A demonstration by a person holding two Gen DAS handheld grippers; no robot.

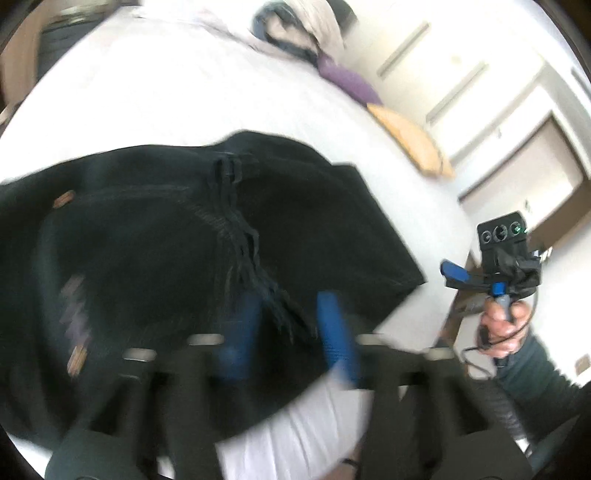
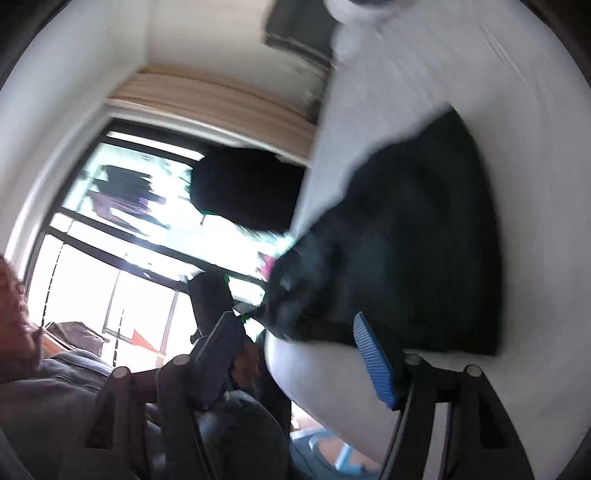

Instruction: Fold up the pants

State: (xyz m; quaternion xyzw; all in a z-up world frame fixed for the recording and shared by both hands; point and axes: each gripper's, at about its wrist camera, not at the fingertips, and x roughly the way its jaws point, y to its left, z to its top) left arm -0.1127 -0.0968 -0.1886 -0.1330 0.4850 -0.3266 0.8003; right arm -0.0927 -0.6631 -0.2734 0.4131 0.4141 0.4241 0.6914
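Observation:
Black pants (image 1: 155,236) lie bunched on the white bed (image 1: 184,92), with a frayed drawstring (image 1: 240,229) down the middle. My left gripper (image 1: 288,325) hovers over the pants' near edge, its blue fingers (image 1: 336,328) apart with the drawstring's end between them; the view is blurred. My right gripper (image 2: 299,354) is open and empty, off the bed's edge beside the pants (image 2: 417,240). It also shows in the left wrist view (image 1: 458,273), held in a hand at the right.
A pile of clothes (image 1: 303,33), a purple cloth (image 1: 347,79) and a tan pillow (image 1: 413,144) lie along the bed's far edge. White cupboards (image 1: 517,122) stand behind. A bright window (image 2: 122,236) and a dark chair back (image 2: 243,188) show left of the bed.

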